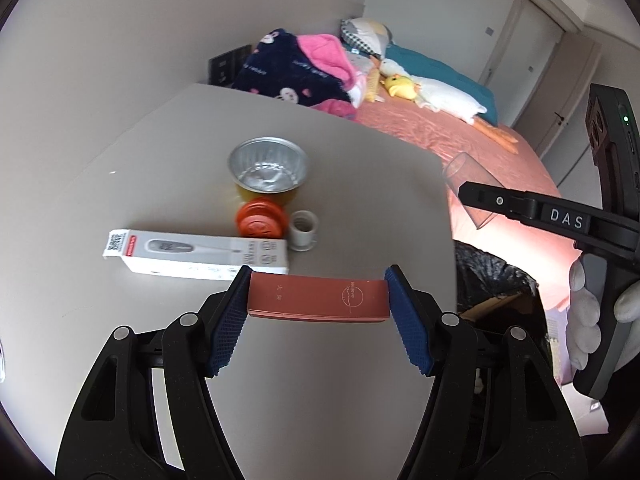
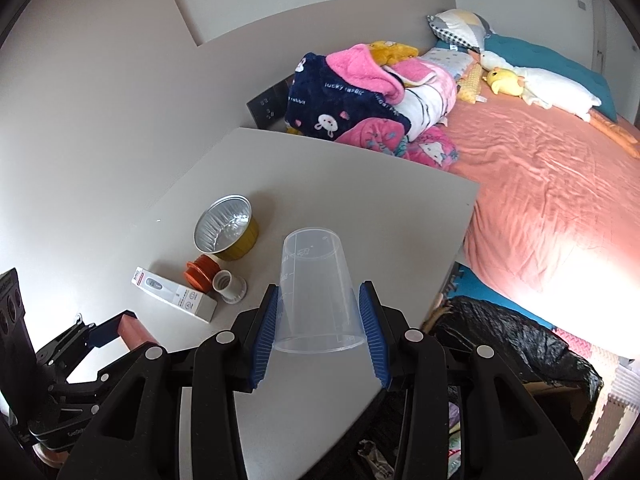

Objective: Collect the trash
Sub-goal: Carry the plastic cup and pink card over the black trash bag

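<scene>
My left gripper (image 1: pixel 318 298) is shut on a flat red box (image 1: pixel 318 300), held by its two short ends above the grey table (image 1: pixel 140 152). My right gripper (image 2: pixel 318 320) is shut on a clear plastic cup (image 2: pixel 316 280), which lies on its side with the open mouth toward me. On the table stand a foil cup (image 1: pixel 268 168), an orange lid (image 1: pixel 261 219), a small white spool (image 1: pixel 304 229) and a white thermometer box (image 1: pixel 196 254). In the left wrist view the right gripper (image 1: pixel 472 196) with the cup (image 1: pixel 470 184) hangs beyond the table's right edge.
A bin lined with a black bag (image 2: pixel 516 344) stands on the floor by the table's right corner, below my right gripper. Past it lies a bed (image 2: pixel 540 184) with blankets, pillows and plush toys. Foam mats (image 2: pixel 616 408) cover the floor.
</scene>
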A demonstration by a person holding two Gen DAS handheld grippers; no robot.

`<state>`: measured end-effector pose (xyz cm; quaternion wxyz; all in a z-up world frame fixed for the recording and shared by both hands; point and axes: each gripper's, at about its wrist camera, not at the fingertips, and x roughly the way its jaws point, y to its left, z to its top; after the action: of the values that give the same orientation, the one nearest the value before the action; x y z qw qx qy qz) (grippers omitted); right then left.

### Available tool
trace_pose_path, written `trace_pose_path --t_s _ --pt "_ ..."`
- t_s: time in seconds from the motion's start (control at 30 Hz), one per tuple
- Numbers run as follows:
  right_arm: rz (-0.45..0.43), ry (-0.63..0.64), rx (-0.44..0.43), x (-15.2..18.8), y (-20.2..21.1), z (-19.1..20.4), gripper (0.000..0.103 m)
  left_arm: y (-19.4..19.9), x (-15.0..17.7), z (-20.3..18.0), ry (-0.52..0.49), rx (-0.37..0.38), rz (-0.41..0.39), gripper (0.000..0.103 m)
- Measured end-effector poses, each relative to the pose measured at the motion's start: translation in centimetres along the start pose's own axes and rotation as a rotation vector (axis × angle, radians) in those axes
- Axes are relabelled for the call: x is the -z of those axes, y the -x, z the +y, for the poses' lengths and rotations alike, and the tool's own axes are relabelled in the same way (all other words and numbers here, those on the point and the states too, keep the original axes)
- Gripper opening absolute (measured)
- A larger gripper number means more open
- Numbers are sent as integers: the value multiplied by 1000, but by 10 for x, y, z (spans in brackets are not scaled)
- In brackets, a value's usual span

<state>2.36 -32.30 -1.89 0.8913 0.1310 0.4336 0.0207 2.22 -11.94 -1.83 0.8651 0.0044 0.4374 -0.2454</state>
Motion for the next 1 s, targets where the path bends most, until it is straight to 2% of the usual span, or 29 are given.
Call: trace_pose_path --t_s 0.47,1.0 --pt "-75 -70 36 25 64 -51 43 6 -5 -77 -138 100 -6 65" --pt "-136 -166 114 47 111 -106 43 -4 -8 -150 -286 221 20 65"
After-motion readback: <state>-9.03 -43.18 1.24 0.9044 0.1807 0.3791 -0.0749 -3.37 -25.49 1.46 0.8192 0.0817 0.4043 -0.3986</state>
